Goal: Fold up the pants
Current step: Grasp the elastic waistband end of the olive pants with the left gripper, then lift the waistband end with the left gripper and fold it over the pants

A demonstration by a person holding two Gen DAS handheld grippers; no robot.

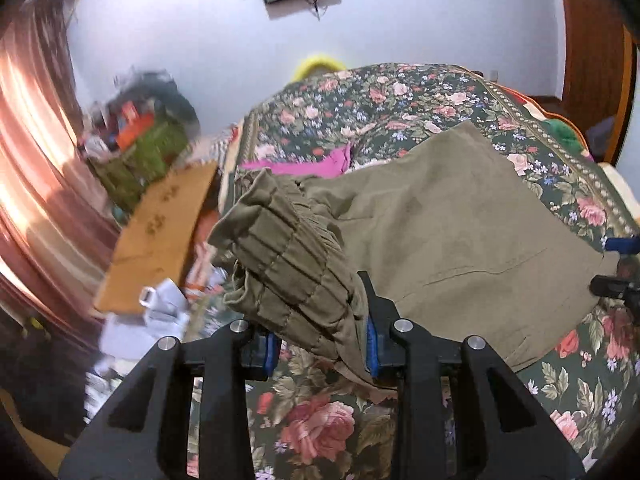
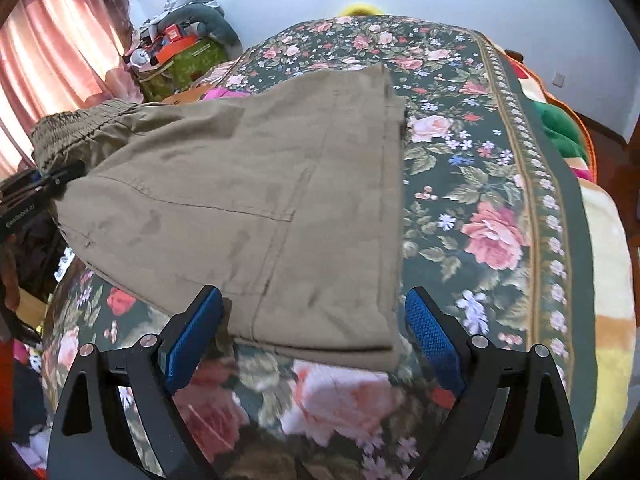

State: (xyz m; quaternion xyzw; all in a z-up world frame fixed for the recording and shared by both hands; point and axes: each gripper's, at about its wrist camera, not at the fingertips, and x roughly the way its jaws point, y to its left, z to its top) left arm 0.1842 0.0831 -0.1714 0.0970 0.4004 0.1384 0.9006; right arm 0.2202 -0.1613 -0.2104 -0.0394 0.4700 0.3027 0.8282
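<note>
Olive-khaki pants (image 1: 460, 232) lie folded on a floral bedspread (image 1: 320, 432). My left gripper (image 1: 320, 344) is shut on the gathered elastic waistband (image 1: 288, 264), lifted off the bed. In the right wrist view the folded pants (image 2: 248, 200) lie flat, with the waistband (image 2: 68, 128) raised at the far left by the left gripper (image 2: 52, 178). My right gripper (image 2: 316, 328) is open, its blue pads on either side of the near folded edge (image 2: 320, 344), which lies between them. The right gripper's tip (image 1: 616, 268) shows at the right edge of the left view.
A pink garment (image 1: 308, 164) lies on the bed beyond the pants. The bed's left edge drops to a wooden board (image 1: 160, 232) and floor clutter. Green and red cloth (image 2: 564, 128) sits at the bed's far right. Curtains (image 2: 60, 40) hang at left.
</note>
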